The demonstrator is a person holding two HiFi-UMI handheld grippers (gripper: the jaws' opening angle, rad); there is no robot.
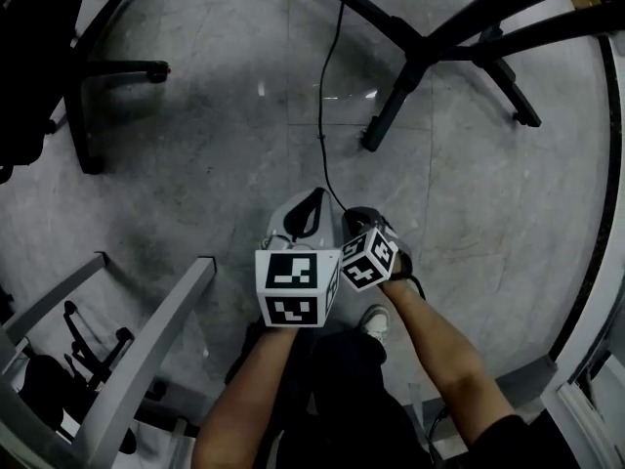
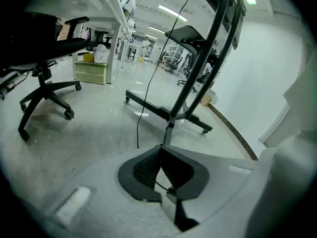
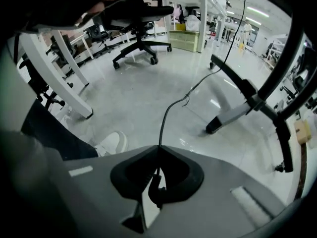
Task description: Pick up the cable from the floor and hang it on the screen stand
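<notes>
A thin black cable (image 1: 322, 106) comes down from the top and runs across the grey floor to my grippers. In the right gripper view the cable (image 3: 171, 108) enters the closed jaws, and its plug end sticks out behind the pads. My right gripper (image 1: 359, 221) is shut on it. Just to its left, my left gripper (image 1: 312, 203) has its jaws together; a thin dark strand shows behind its pads (image 2: 148, 167), and I cannot tell whether it is pinched. The black screen stand (image 1: 410, 57) stands ahead on castered legs (image 2: 171, 115), and the cable (image 2: 148, 83) hangs beside it.
A black office chair (image 1: 88, 76) stands at the far left. White desk legs (image 1: 146, 350) are at the lower left. A white shoe (image 1: 374, 320) is under my arms. A wall base (image 1: 596, 291) curves along the right. More chairs (image 3: 141, 29) and desks lie further off.
</notes>
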